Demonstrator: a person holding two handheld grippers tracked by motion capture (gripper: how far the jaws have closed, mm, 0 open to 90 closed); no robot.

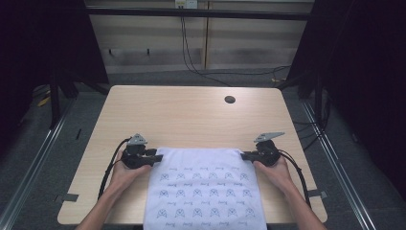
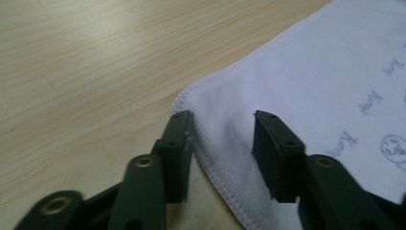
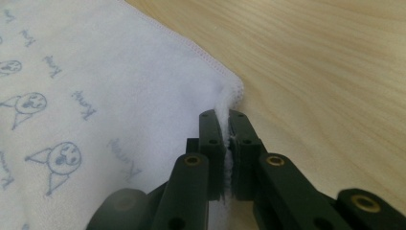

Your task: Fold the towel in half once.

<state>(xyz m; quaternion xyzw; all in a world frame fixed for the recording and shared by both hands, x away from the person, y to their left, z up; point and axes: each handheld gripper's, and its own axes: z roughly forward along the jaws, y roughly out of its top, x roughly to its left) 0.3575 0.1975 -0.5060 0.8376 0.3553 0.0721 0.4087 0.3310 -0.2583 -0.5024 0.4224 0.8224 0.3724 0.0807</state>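
A pale wooden table (image 1: 191, 115) stood on a grey floor between dark curtains, with black cables (image 1: 191, 57) trailing down the back wall and a round cable hole (image 1: 230, 99) in the tabletop well beyond the work, nothing lying between it and the cloth. A white towel (image 1: 206, 191) printed with small blue figures lay flat on the near half, its near edge hanging over the table's front. The right tongs (image 3: 226, 139) were clenched on the towel's far right corner, while the left tongs (image 2: 222, 139) stood parted astride the far left corner, pads not pressing on it.
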